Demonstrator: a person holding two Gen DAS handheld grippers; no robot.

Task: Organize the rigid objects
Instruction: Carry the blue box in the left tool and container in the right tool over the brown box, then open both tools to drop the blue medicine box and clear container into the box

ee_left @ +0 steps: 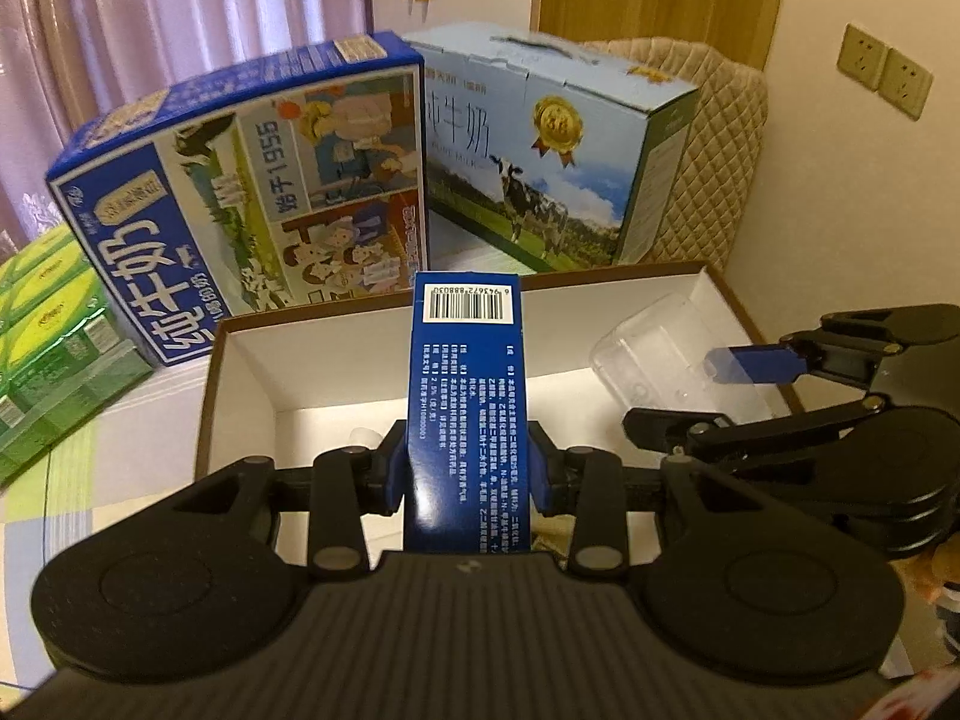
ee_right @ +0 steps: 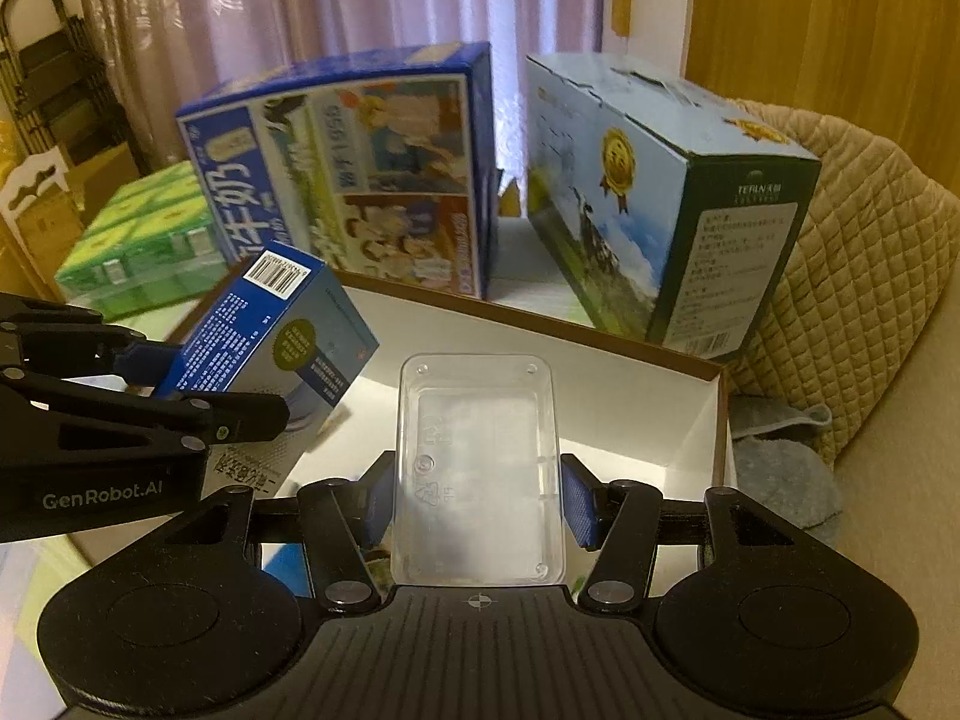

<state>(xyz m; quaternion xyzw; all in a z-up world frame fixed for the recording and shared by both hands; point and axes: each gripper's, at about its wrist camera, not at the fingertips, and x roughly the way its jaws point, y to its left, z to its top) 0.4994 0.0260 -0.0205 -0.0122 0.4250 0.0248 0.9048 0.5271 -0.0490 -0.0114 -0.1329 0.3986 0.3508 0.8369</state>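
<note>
My left gripper (ee_left: 468, 474) is shut on a small blue box (ee_left: 467, 396) with a barcode on its end, held above the open brown tray with white inside (ee_left: 252, 372). The same box (ee_right: 270, 330) and left gripper (ee_right: 156, 384) show at the left of the right wrist view. My right gripper (ee_right: 477, 504) is shut on a clear plastic container (ee_right: 477, 462), held over the tray (ee_right: 660, 420). In the left wrist view the right gripper (ee_left: 720, 390) and the clear container (ee_left: 660, 348) are at the right, over the tray.
Behind the tray stand a dark blue milk carton (ee_left: 240, 180) and a light blue milk carton (ee_left: 540, 150). A green shrink-wrapped drink pack (ee_left: 48, 348) lies at the left. A quilted beige cover (ee_right: 870, 270) and a grey-blue cloth (ee_right: 786, 474) are at the right.
</note>
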